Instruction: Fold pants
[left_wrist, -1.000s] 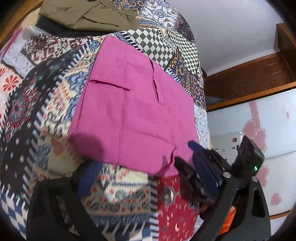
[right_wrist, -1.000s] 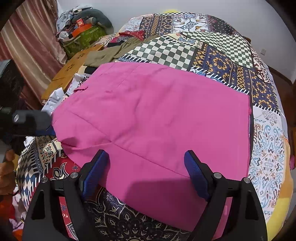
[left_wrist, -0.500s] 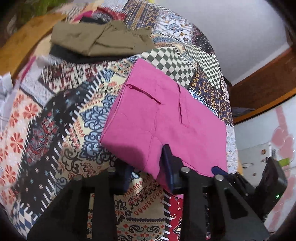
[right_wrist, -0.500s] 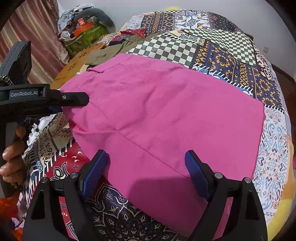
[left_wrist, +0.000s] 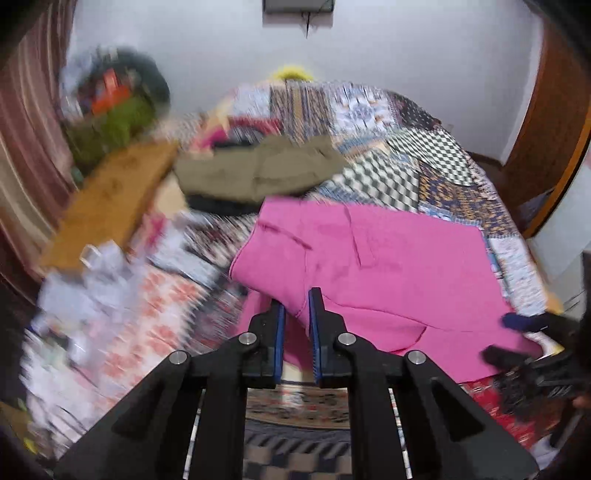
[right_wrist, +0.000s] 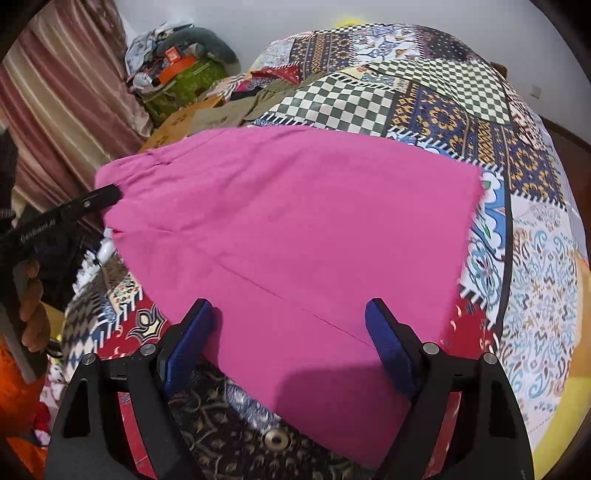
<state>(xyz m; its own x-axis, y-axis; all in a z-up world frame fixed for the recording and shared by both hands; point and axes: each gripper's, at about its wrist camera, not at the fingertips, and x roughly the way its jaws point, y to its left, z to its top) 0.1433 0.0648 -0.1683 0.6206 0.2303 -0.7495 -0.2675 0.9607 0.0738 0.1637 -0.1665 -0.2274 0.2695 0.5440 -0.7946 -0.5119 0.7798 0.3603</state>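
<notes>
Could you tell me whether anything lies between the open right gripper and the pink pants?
Nothing visible does: the right gripper hangs open directly over the pink pants, while the left gripper already pinches their edge.

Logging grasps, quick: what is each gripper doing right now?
Left gripper: shut on the pink fabric pants.
Right gripper: open, holding nothing.

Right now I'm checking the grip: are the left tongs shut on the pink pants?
Shut on them. The left tongs pinch a raised edge of the pink pants between nearly touching pads.
</notes>
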